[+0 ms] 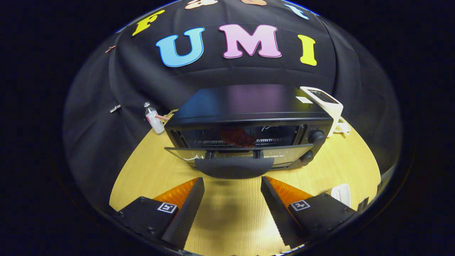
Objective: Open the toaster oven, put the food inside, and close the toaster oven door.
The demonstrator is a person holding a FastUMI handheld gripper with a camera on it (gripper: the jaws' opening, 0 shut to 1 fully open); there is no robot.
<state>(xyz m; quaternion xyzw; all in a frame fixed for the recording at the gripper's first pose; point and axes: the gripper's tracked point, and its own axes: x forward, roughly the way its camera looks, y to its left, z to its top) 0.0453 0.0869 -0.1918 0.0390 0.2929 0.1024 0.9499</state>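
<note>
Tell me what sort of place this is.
Probably a staged recording booth, not a real kitchen: a black toaster oven with its door down sits on a pale wooden table before a black cloth wall. The open gripper is empty, just short of the door.

White object point(342, 193) beside the claw point(233, 185), partly cut off.

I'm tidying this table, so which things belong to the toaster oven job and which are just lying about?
Job: toaster oven, its door dropped open, reddish-brown food on the rack, open gripper holding nothing.

Lying about: small bottle, white device beside the oven, white object near the fingers.
</note>
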